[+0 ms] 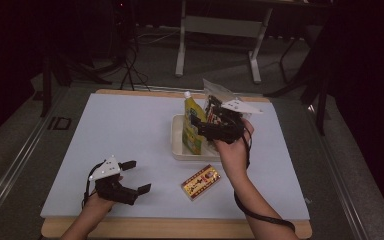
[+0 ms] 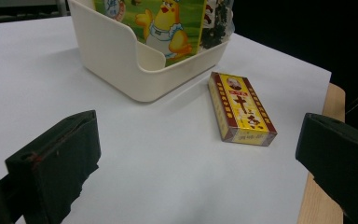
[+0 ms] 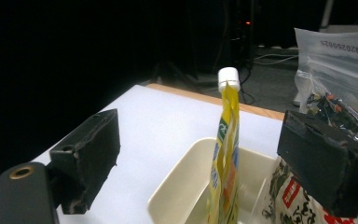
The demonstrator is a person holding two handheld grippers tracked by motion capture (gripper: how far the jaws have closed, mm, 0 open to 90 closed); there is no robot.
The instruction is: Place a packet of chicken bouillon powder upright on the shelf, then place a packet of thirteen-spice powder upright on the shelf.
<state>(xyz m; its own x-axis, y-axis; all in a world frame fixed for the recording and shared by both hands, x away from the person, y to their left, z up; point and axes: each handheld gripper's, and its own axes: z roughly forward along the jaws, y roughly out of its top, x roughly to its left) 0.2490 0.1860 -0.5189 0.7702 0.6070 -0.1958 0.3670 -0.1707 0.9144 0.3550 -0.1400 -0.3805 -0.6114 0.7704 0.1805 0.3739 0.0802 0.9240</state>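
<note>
Yellow pouch (image 1: 194,125) and snack bag (image 1: 215,100) standing in bin (image 1: 176,145); right hand-held gripper (image 1: 206,126) hovering above, apart, empty. Box (image 1: 200,182) at bin's six o'clock waiting on desk (image 1: 130,130); left hand-held gripper (image 1: 136,176) apart.

bin (image 2: 121,60): smooth matt plastic | pouch (image 3: 223,154): glossy | box (image 2: 242,109): glossy card

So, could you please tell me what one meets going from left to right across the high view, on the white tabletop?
Left gripper, jaws open → cream plastic bin → yellow spouted pouch with white cap standing in it → right gripper, jaws open above the bin.
</note>
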